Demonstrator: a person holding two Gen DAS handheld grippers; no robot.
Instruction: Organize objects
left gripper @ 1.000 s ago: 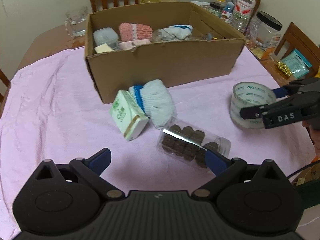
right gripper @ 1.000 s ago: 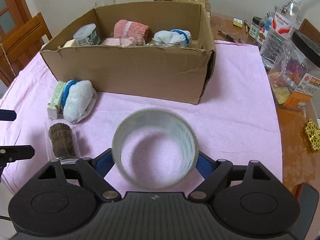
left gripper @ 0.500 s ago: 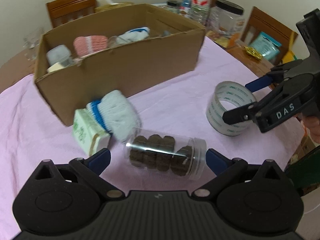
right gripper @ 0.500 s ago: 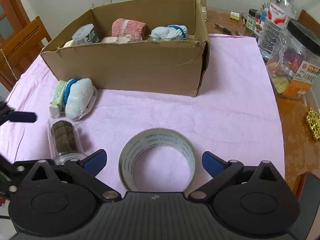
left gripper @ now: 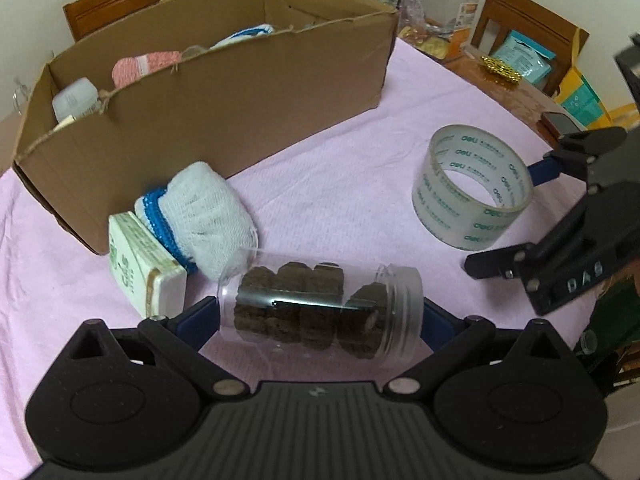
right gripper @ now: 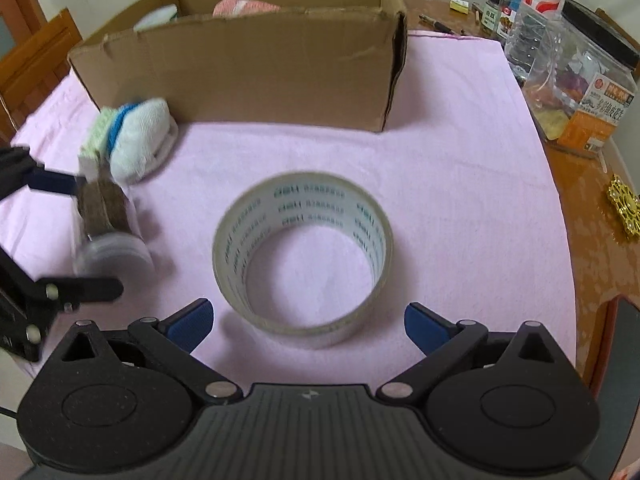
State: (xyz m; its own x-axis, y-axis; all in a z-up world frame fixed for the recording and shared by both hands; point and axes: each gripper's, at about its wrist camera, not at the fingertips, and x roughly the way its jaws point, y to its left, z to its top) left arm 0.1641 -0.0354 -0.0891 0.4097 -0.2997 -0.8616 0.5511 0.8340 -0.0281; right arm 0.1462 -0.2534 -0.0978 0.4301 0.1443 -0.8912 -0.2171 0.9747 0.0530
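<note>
Clear jar of dark biscuits [left gripper: 320, 306] lies on its side on the pink cloth [left gripper: 340, 184], near the worktop's front edge, lid end toward the right gripper. Left gripper [left gripper: 318, 318] straddles it lengthwise: one blue pad at the base, the other at the lid. Whether the pads press on the jar or only stand beside it cannot be told from either view; the right wrist view is blurred there.

Tape roll [right gripper: 303, 258] stands on its rim-face on the cloth, hollow upward, to the right of the jar and apart from it. Right gripper [right gripper: 306, 322] is released: jaws spread wide, both blue pads clear of the roll, which sits ahead of and between them. The jaws have just been opening, and nothing is clamped.

Just behind the jar's base end: rolled white sock with blue band [left gripper: 200, 216], touching a small green-and-white carton [left gripper: 146, 266] on its left. Both lie against the front wall of the cardboard box [left gripper: 240, 108], which occupies the middle of the cloth. Inside the box: pink knitted item [left gripper: 146, 66], a white lidded tub [left gripper: 76, 98], another white-and-blue roll.

Right side of worktop, off the cloth: large clear jar with black lid [right gripper: 584, 76], water bottle [right gripper: 540, 8], small gold ornament [right gripper: 626, 212]. Wooden chairs around the worktop.
</note>
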